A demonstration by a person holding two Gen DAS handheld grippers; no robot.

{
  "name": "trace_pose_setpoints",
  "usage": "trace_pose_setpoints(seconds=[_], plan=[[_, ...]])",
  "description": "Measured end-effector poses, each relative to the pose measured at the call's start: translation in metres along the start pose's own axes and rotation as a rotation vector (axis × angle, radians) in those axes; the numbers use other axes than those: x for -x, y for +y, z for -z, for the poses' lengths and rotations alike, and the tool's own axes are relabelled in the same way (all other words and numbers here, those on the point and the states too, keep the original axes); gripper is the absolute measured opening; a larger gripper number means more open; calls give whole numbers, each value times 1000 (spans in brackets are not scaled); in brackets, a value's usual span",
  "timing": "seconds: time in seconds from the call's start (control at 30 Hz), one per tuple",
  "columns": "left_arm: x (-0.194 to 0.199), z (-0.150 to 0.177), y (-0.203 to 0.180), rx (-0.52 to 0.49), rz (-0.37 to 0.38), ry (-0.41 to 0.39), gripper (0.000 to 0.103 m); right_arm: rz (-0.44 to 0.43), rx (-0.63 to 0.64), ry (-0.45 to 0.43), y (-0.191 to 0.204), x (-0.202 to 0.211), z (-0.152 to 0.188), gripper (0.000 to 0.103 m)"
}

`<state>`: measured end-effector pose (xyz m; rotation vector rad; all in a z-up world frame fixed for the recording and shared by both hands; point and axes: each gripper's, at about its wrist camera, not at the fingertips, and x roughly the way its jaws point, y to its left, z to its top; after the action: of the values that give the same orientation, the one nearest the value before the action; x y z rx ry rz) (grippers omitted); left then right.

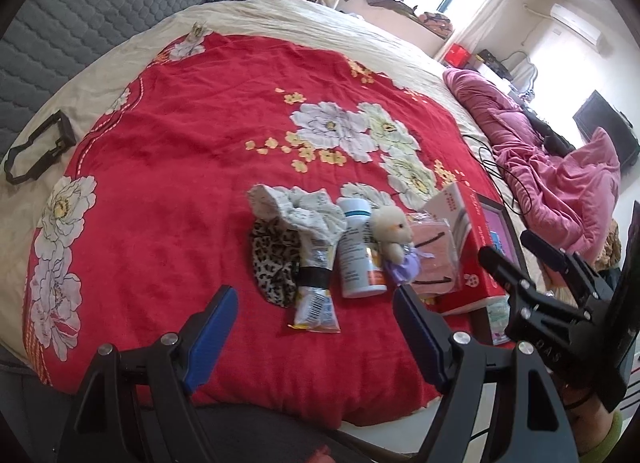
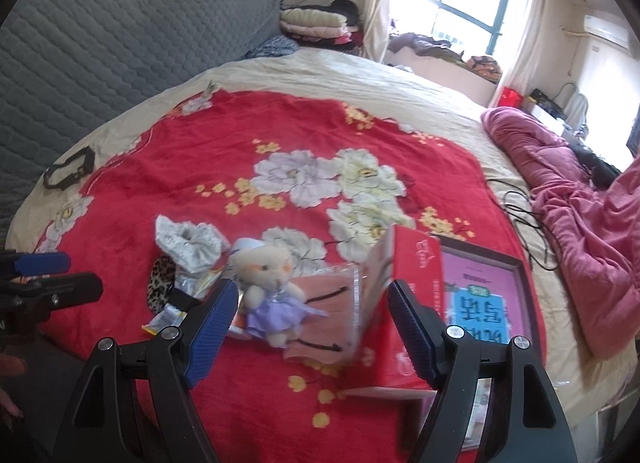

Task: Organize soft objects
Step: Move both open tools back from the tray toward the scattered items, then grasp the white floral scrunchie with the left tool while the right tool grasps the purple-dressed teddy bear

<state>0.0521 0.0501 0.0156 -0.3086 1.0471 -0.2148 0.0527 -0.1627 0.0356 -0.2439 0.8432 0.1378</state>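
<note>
Both tools hang over the near edge of the bed point(image 1: 224, 23), angled down at a cluster of items lying on the red floral blanket point(image 1: 180, 143).

Left tool point(image 1: 316, 337): jaws spread wide, nothing between the blue pads, nothing touched. Ahead of it sits the left end of the cluster: a white printed scrunchie point(image 1: 296, 209), a leopard-print scrunchie point(image 1: 274, 259) partly tucked under it, and a snack packet point(image 1: 316, 295) lying lengthwise toward the camera. A white bottle point(image 1: 358, 253) lies just beside the packet.

Right tool point(image 2: 310, 327): likewise wide open and empty. It frames the plush bear point(image 2: 266, 283) in a lilac dress, which rests against a clear pack of pink cloth point(image 2: 324, 303). That pack leans on a red box point(image 2: 416, 283), with a framed picture point(image 2: 484, 295) flat to its right (the right-wrist view is slightly blurred, so finer contact is uncertain).

Judgement: soft things (scrunchies, bear, probably the cloth pack) are mixed with rigid ones, so sorting has not visibly started. The open jaws suit an approach; each tool faces its own end of the pile, which would let the hands work without crossing. The bear is the likeliest first pick for the right tool.
</note>
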Motion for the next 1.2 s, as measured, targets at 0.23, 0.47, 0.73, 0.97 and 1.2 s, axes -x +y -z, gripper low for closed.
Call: trace_pose_setpoints(seconds=[0.23, 0.47, 0.73, 0.97, 1.2], plan=[[-25, -10, 15, 36, 1, 22, 79, -37, 11, 41, 12, -28, 5, 78], [-59, -29, 37, 106, 36, 66, 79, -54, 12, 88, 15, -56, 9, 78], [-93, -51, 53, 148, 89, 82, 79, -57, 15, 114, 16, -78, 6, 78], [-120, -63, 54, 146, 147, 118, 66, -70, 14, 137, 19, -95, 5, 78], [-134, -67, 58, 167, 170, 139, 37, -76, 1, 152, 19, -111, 0, 78]])
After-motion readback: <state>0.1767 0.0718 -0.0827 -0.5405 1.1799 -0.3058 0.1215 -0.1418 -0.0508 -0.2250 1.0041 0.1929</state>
